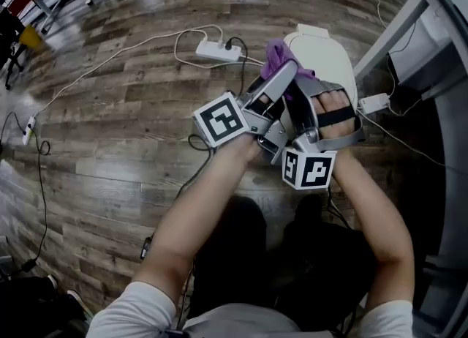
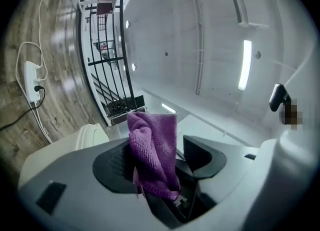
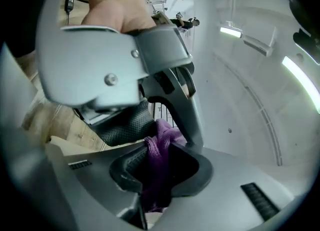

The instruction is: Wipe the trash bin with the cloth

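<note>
The two tongs meet in front of the person, over the wooden floor (image 1: 110,110), with one purple cloth (image 1: 276,55) shared between them. The left tongs (image 2: 157,151) pinch the cloth: a thick fold stands up between their two black pads, pressed to the left-hand pad and filling the gap to the other. The right tongs (image 3: 162,167) pinch it too, lower down, where a darker bunch of the fabric sits in the narrow gap between their pads. In the right gripper view the cloth runs from those pads up to the left tongs, which reach in from the top with the left hand (image 3: 115,10) round their grey body. In the head view the left tongs slant up and to the right, their marker cube (image 1: 219,121) facing the camera. The right tongs' cube (image 1: 308,170) lies just beside and below it, and the right hand (image 1: 336,106) is strapped in above (a black band crosses the knuckles).

The trash bin (image 1: 325,55), white and seen from above, stands on the floor just beyond the tongs, beside a slanting grey frame (image 1: 395,25) toward the floor's far right. The cloth's tip shows against the bin's left edge; whether it touches the bin I cannot tell. A white power strip (image 1: 217,52) lies on the floor left of the bin, with cables trailing off
</note>
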Demonstrator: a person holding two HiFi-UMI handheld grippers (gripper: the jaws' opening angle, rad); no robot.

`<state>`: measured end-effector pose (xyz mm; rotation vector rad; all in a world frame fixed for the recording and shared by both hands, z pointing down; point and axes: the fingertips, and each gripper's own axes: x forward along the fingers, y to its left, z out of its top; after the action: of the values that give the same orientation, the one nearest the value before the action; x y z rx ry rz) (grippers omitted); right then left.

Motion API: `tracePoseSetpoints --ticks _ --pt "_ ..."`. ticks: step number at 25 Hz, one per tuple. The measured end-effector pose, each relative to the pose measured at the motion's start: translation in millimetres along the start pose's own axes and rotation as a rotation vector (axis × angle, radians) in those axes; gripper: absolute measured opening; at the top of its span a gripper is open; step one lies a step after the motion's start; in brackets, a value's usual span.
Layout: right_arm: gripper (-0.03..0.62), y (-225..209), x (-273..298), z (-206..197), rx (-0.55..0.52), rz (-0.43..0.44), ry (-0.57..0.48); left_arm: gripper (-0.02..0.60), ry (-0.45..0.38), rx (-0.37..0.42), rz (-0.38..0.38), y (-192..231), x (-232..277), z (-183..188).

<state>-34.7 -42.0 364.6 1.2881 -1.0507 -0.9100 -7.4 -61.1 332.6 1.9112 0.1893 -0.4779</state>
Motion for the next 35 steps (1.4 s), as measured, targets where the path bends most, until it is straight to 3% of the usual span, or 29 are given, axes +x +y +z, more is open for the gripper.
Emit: tracePoseSetpoints --ticks 3,7,11,14,18,19,20,21,22,23,26,29,35 --pt "0.069 2 -2 15 0.010 -0.001 -0.052 0.123 -0.023 0.024 0.021 7 -5 14" --pt "0.145 -2 -2 14 0.110 0.026 -0.104 0.092 -0.032 0.082 0.018 10 -7 22" --pt "0.224 0 -2 6 0.237 0.118 -0.152 0.089 -0.070 0.176 0.050 20 -16 40" --pt "0.227 -3 5 -20 0.378 0.253 -0.157 0.089 -0.088 0.246 0.060 23 -20 61" --pt "0.224 -12 13 -70 0.695 0.516 -0.110 0.089 -0.046 0.406 0.113 36 -29 73" --pt "0.216 -15 14 -81 0.773 0.585 -0.096 0.089 -0.038 0.436 0.132 40 -32 75" --pt "0.156 -17 14 -91 0.842 0.649 -0.080 0.089 -0.029 0.465 0.150 45 -34 76" --pt "0.049 -18 15 -99 0.903 0.706 -0.062 0.089 -0.016 0.495 0.166 50 -37 76" --pt "0.008 -16 16 -107 0.953 0.755 -0.042 0.089 0.003 0.525 0.183 57 -38 74" --pt "0.008 -10 19 -112 0.983 0.801 -0.021 0.089 0.029 0.555 0.201 64 -39 70" --pt "0.007 20 28 -120 0.921 0.901 0.020 0.089 0.145 0.644 0.253 91 -38 56" --pt "0.008 34 36 -117 0.828 0.947 -0.013 0.089 0.232 0.716 0.310 118 -26 56" --pt "0.007 60 51 -124 0.823 1.029 -0.050 0.089 0.275 0.708 0.400 166 -3 62"
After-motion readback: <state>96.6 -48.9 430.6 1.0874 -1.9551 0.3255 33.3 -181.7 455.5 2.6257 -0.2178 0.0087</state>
